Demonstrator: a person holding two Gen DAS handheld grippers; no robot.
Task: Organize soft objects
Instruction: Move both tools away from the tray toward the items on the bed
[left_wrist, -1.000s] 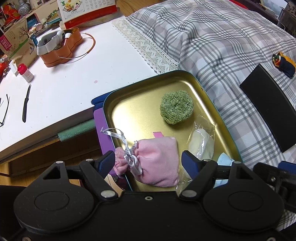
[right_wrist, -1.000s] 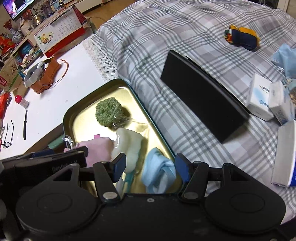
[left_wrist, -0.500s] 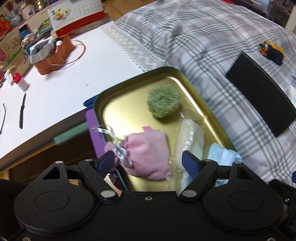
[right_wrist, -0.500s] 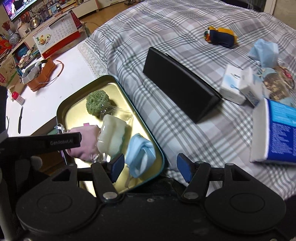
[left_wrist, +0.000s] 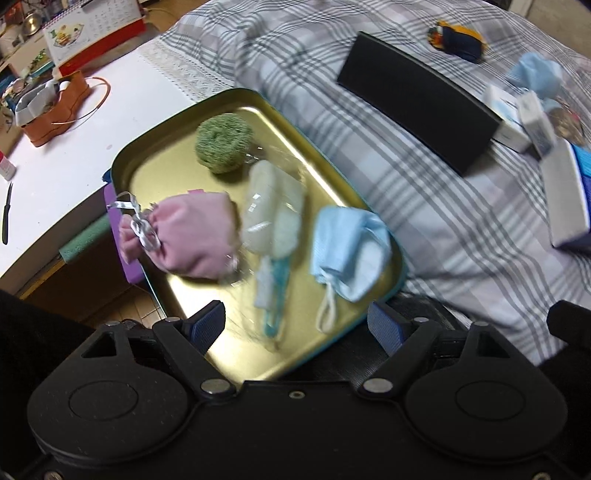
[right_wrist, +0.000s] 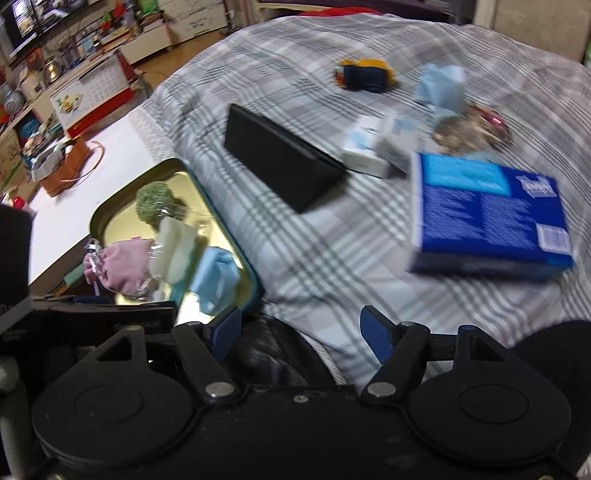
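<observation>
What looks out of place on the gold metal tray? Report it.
The pale blue face mask lies at the gold metal tray's right rim, one corner hanging over the edge. The pink drawstring pouch likewise overhangs the left rim. The green knitted scrubber and clear-wrapped white sponge sit fully inside.

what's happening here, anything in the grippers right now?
Nothing held. The left gripper and right gripper are both open and empty. In the gold metal tray lie a green knitted scrubber, a pink drawstring pouch, a pale sponge in clear wrap and a light-blue face mask. Out on the grey plaid bedspread remain another crumpled blue mask and a navy-and-yellow soft item.
</observation>
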